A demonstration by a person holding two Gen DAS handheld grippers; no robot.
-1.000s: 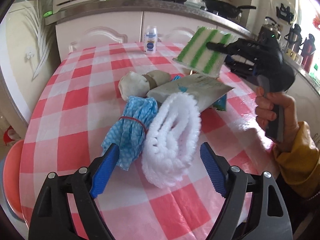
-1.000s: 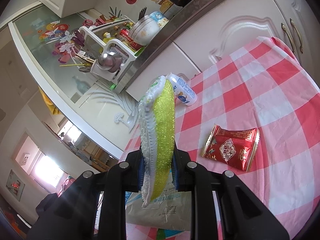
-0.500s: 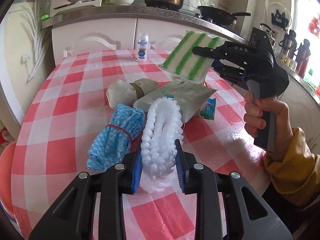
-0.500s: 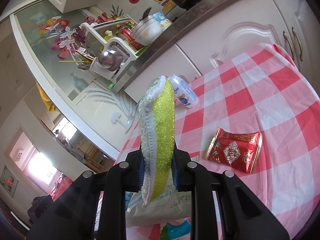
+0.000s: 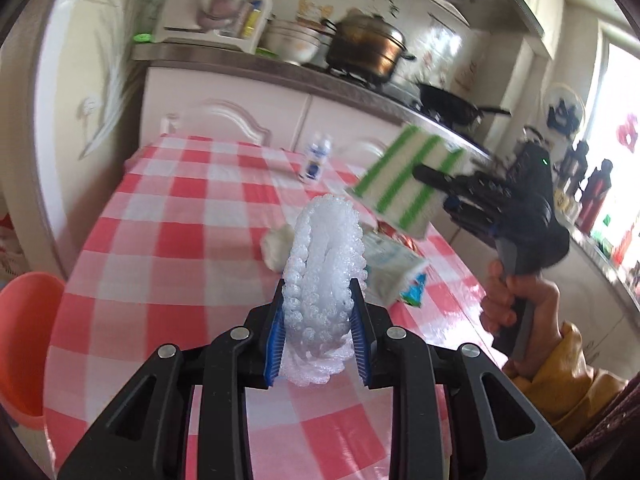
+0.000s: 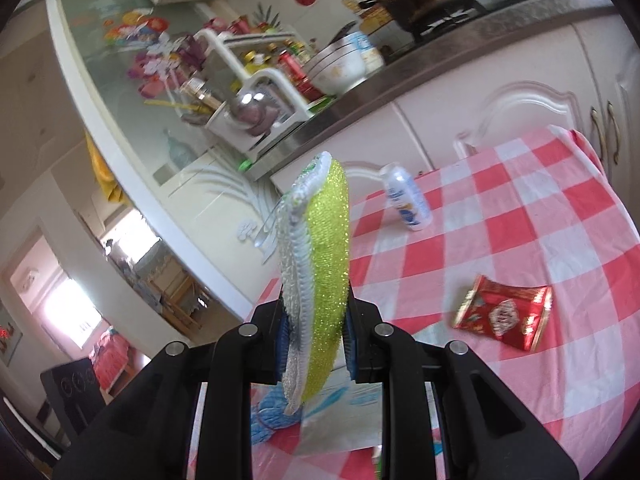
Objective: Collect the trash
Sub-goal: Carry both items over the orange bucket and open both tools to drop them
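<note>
My left gripper is shut on a white foam net and holds it lifted above the red-checked table. My right gripper is shut on a green and white sponge, held upright in the air; it also shows in the left wrist view at the right. On the table lie a red snack wrapper, a small white bottle, a white paper packet, a blue cloth bundle and a pale wad.
An orange basin stands beside the table at the left. White kitchen cabinets and a counter with a pot, a pan and a dish rack run behind the table. The person's hand holds the right gripper.
My left gripper closed on the foam net and has lifted it off the table, tilting upward. My right gripper still holds the sponge and has shifted only slightly.
</note>
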